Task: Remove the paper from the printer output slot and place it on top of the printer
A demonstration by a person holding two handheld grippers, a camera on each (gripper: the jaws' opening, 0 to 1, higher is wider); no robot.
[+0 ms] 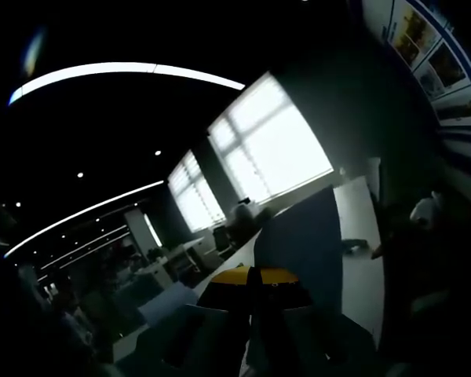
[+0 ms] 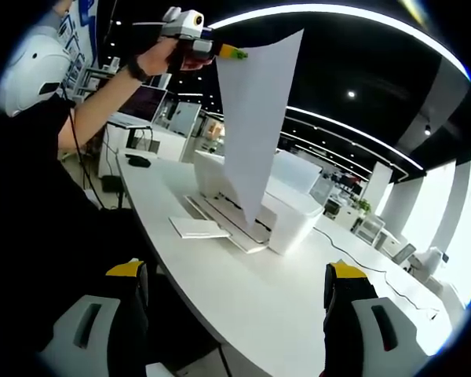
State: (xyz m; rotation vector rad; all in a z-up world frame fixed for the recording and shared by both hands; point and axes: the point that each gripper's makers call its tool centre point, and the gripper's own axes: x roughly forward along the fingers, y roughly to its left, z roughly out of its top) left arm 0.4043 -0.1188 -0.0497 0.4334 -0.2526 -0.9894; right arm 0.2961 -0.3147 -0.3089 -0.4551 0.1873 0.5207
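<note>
A long white surface [image 2: 243, 290] in an open office carries the white printer [image 2: 286, 208]. The left tool [image 2: 237, 53], raised high in a hand [image 2: 169, 53], pinches the top corner of the paper [image 2: 255, 118], which hangs above the printer. The right tool [image 2: 235, 294] stands wide open and empty, low and well apart from the sheet.

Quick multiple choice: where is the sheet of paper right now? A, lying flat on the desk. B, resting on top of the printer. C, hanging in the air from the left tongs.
C: the paper hangs from the raised left tongs, above the printer.
</note>
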